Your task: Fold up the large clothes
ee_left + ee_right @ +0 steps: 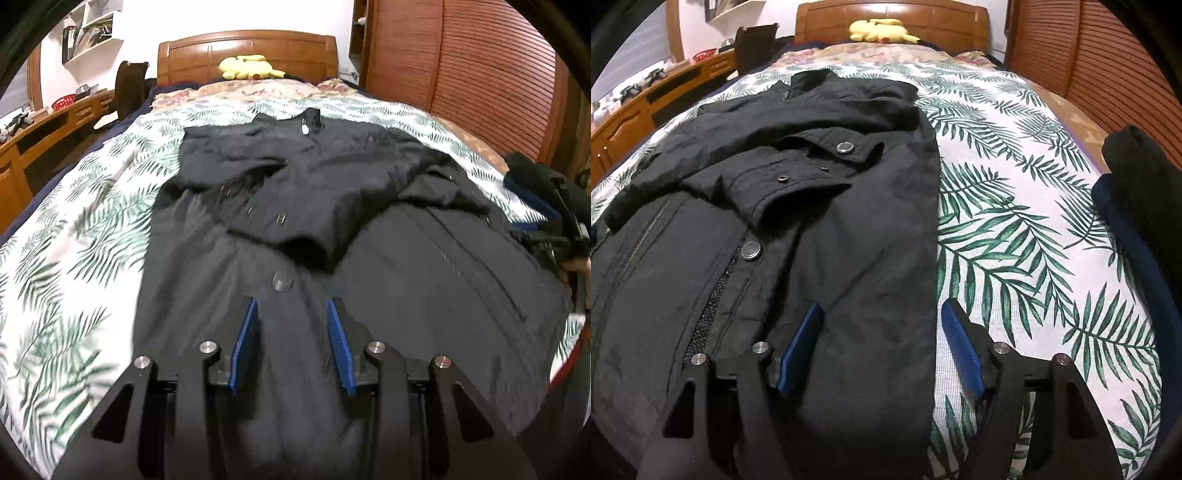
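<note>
A large black jacket (332,206) lies spread along the middle of a bed covered with a palm-leaf bedspread (1015,229), its collar toward the wooden headboard (247,51) and both sleeves already crossed over its chest. The left gripper (293,306) hovers over the lower front of the jacket, near a snap button (282,282), its blue-padded fingers (245,343) partly apart with nothing between them. The right gripper (882,314) straddles the jacket's right side edge, fingers spread wide, one pad over fabric and the other over bare bedspread; no cloth is pinched. The likely risk is an uneven fold: if only the top layer at that edge is caught, the lining or back panel may stay behind and drag, and the loosely laid sleeve cuff (783,184) could slide off as the hem lifts. The stiff snaps and zipper (635,236) may also make the fold buckle. There is generous open bedspread on both sides of the jacket, but a stack of dark folded clothes (1130,192) sits near the bed's right edge, and a yellow plush toy (251,66) rests by the headboard.
</note>
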Action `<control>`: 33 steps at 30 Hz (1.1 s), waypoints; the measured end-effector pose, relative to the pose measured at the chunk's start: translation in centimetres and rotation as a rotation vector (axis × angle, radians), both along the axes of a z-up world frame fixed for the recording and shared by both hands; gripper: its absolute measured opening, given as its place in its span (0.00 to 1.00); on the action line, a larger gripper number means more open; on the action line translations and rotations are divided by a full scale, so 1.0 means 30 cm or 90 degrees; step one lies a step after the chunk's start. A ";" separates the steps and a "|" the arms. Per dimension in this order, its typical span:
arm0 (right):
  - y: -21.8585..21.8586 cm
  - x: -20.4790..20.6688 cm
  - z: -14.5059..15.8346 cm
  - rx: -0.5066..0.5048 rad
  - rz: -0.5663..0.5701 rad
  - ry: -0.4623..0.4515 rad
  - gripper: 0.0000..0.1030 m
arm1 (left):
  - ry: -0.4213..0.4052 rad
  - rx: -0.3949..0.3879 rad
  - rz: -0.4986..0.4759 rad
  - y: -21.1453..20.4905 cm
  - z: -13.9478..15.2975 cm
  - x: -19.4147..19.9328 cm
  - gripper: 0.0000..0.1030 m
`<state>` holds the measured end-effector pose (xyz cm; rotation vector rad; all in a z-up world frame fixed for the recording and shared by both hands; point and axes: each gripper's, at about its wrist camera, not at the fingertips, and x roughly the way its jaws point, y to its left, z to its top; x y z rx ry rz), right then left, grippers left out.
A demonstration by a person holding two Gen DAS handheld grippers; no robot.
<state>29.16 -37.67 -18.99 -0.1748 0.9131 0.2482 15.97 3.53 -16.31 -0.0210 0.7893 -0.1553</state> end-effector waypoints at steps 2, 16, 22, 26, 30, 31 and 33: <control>-0.001 0.000 -0.001 0.002 0.000 0.000 0.67 | 0.006 0.004 0.013 0.026 0.001 -0.046 0.37; -0.016 0.002 -0.004 0.026 -0.002 0.001 0.68 | -0.006 -0.005 0.079 0.183 0.104 -0.205 0.37; -0.014 -0.002 -0.002 0.024 -0.002 -0.003 0.68 | 0.007 -0.012 0.078 0.184 0.090 -0.233 0.37; -0.013 -0.002 -0.002 0.025 -0.003 -0.004 0.68 | 0.018 -0.025 0.089 0.193 0.064 -0.241 0.37; -0.019 -0.005 -0.002 0.031 -0.003 -0.007 0.68 | 0.029 -0.037 0.096 0.201 0.034 -0.244 0.37; -0.020 -0.006 -0.002 0.033 -0.003 -0.007 0.68 | 0.030 -0.042 0.096 0.201 0.027 -0.247 0.37; -0.020 -0.006 -0.002 0.032 -0.004 -0.008 0.68 | 0.031 -0.050 0.092 0.200 0.014 -0.253 0.37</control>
